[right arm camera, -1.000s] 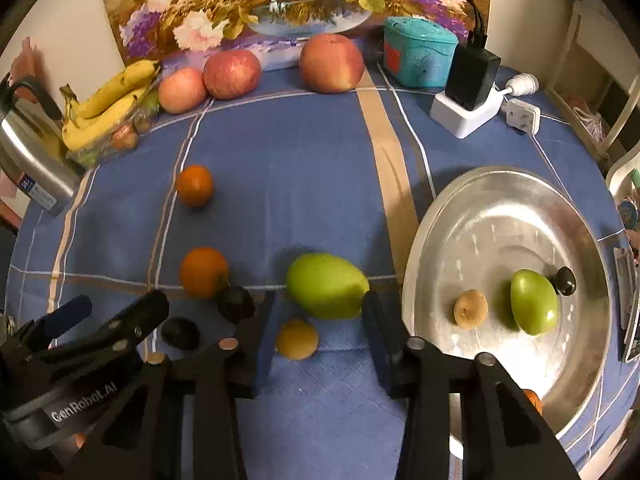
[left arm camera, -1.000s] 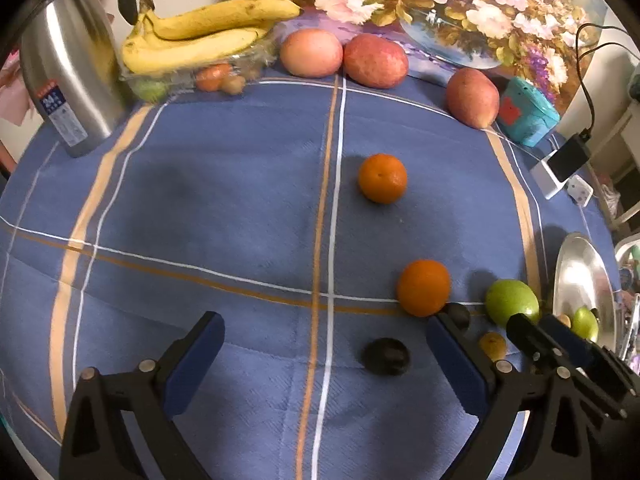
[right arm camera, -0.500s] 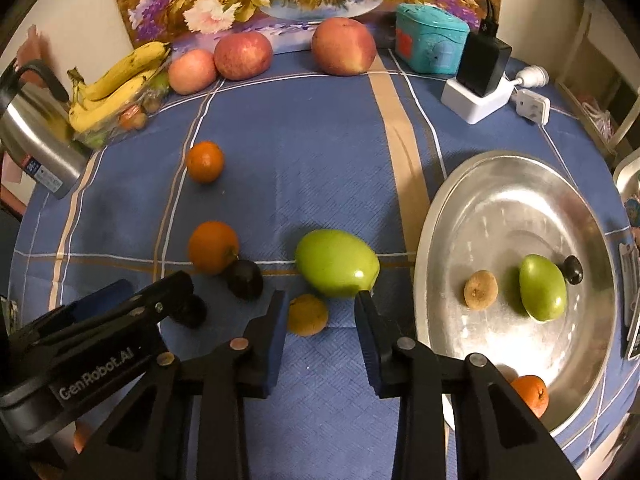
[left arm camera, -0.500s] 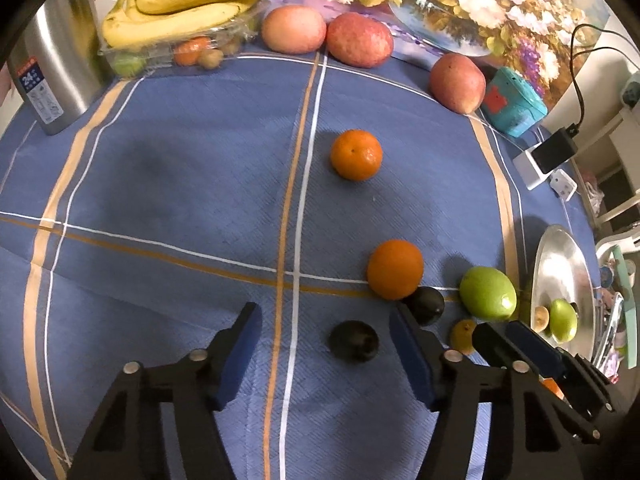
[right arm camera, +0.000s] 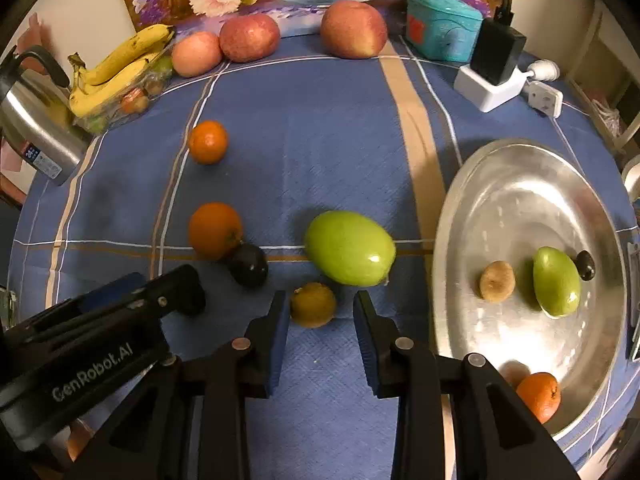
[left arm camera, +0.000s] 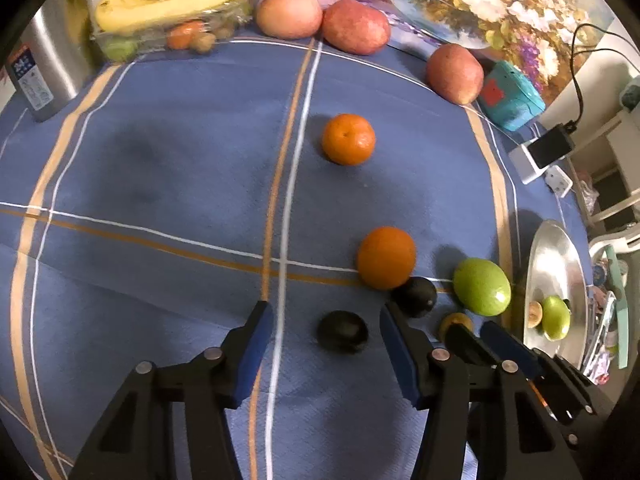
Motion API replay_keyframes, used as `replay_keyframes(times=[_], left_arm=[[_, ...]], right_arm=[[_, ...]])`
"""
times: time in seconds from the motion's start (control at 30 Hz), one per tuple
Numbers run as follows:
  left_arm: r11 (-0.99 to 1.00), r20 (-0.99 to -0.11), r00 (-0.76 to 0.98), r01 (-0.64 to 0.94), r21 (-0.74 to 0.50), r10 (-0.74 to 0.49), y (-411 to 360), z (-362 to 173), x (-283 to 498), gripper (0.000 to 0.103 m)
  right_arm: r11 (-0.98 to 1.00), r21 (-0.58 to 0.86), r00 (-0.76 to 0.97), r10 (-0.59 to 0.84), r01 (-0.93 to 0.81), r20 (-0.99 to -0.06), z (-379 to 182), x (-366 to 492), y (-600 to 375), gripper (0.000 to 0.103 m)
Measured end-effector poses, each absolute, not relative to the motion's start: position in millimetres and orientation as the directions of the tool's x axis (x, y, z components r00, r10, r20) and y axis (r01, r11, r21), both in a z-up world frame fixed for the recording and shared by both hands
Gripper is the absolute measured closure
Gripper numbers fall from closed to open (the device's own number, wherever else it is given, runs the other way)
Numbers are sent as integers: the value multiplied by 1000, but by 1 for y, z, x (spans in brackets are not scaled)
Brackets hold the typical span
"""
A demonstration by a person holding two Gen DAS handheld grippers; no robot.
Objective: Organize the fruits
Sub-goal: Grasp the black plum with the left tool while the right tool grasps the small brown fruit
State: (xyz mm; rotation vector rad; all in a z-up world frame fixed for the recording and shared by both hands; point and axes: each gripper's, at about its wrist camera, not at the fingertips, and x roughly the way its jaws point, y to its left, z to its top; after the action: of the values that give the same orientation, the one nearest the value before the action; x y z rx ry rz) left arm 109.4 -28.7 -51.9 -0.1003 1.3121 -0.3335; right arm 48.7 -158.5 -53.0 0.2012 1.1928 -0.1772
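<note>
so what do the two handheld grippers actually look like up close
Both are matte black open-frame linkages with silver pivot screws and flat blue pads on the fingers. The left gripper carries white GenRobot.AI lettering on its body in the right wrist view. The right gripper matches it. No cables or sleeves show.

"GenRobot.AI" stands on the left gripper (right arm camera: 132,292); kettle (right arm camera: 38,124) label seems unreadable.

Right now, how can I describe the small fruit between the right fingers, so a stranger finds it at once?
Start at the big silver metal tray on the blue striped tablecloth. Beside its rim lies a large smooth green oval fruit. Just in front of that sits the small round yellow-brown fruit: smaller and duller than the green one, paler than the dark round fruit nearby.
</note>
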Motion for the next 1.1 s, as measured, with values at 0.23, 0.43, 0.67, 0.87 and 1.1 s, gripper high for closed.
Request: replay_keyframes(times=[0.23,0.43,0.67,0.87,1.1], left_arm=[[941,-926,191,169,-294,-324,-30,-55,110,55],[936,-925,182,174,-305,-335,-30,-56,109,65],[933,-922,176,172,-316,-344,-31,-56,110,73],[931,-919,175,165,-327,-353,-27,-55,110,74],[933,-914,198,141,-331,-354,-21,-51,109,74]], right_arm=[[970,73,356,-15,232,-934,-55,51,-156,71],[972,74,351,-9,224,-936,-57,53,-153,76],[972,71,347,-11,223,-938,-57,57,-150,76],[970,83,349,-2,228,-937,-56,54,-153,76],[968,84,349,-4,236,-937,-54,51,-156,76]])
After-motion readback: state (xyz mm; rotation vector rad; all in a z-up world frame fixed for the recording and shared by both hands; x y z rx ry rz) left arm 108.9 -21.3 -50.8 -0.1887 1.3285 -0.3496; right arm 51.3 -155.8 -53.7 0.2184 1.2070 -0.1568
